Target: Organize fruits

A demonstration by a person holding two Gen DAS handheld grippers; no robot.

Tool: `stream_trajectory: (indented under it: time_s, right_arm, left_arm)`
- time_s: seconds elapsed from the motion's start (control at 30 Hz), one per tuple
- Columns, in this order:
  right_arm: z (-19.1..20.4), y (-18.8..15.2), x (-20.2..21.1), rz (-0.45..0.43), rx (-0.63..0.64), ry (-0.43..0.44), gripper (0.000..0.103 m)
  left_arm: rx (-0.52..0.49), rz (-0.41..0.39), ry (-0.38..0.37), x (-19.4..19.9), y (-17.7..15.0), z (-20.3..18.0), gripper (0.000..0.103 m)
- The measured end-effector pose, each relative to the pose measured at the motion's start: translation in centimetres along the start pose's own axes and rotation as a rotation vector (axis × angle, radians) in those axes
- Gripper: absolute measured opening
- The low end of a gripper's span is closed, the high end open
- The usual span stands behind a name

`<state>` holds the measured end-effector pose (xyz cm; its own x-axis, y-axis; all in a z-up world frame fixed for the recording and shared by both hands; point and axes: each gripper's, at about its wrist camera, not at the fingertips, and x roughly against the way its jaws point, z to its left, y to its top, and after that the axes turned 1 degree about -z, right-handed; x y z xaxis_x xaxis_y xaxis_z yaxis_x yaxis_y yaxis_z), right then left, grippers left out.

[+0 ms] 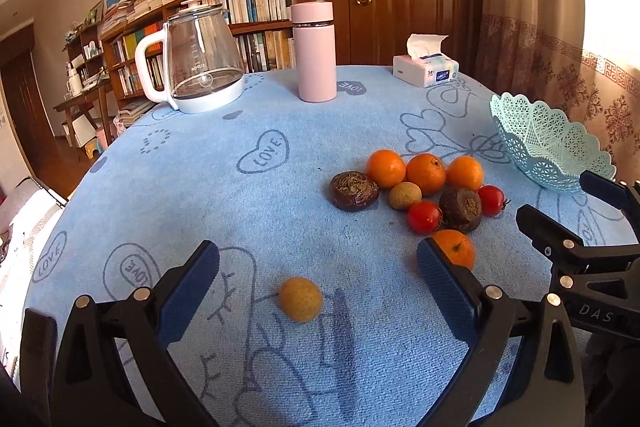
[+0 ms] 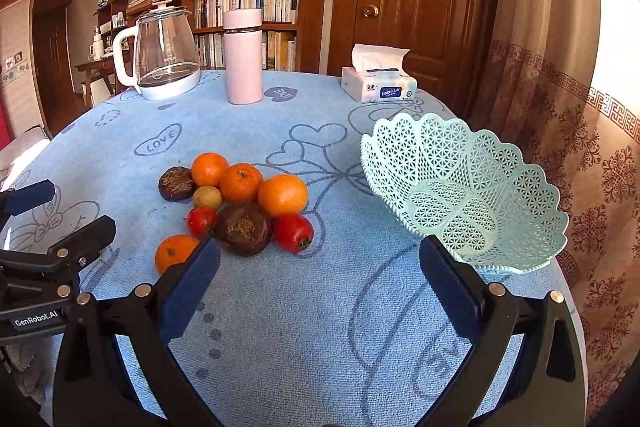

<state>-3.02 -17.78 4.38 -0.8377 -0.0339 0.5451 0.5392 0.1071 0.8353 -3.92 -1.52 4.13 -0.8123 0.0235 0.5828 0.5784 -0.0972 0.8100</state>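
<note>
Fruits lie in a loose cluster on the blue cloth (image 1: 240,211) of the round table: three oranges (image 1: 426,173) in a row at the back, two dark brown round ones (image 1: 354,190) and a small tan one (image 1: 405,195) among them, two red tomatoes (image 1: 424,217) toward the front. A fourth orange (image 1: 456,249) sits a little nearer, just beside the left gripper's right finger. One more tan fruit (image 1: 301,299) lies apart from the rest, on the cloth between the left gripper's (image 1: 318,277) fingers, untouched. That gripper's jaws stand wide apart and hold nothing.

The right gripper (image 2: 320,271) is also spread wide with nothing in it, over bare cloth between the cluster and the mint lattice basket (image 2: 520,187). The basket sits near the table's right edge with no fruit in it. At the far side stand a glass kettle (image 2: 160,55), a pink flask (image 2: 243,57) and a tissue pack (image 2: 378,85).
</note>
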Motion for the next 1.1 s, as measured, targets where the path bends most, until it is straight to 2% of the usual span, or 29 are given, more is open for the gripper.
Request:
stream_trajectory:
  time_s: [1.1]
  right_arm:
    - [-0.66, -0.12, -0.56, 0.025, -0.046, -0.012, 0.101]
  left_arm:
    - [0.0, 0.011, -0.003, -0.24, -0.26, 0.22, 0.098]
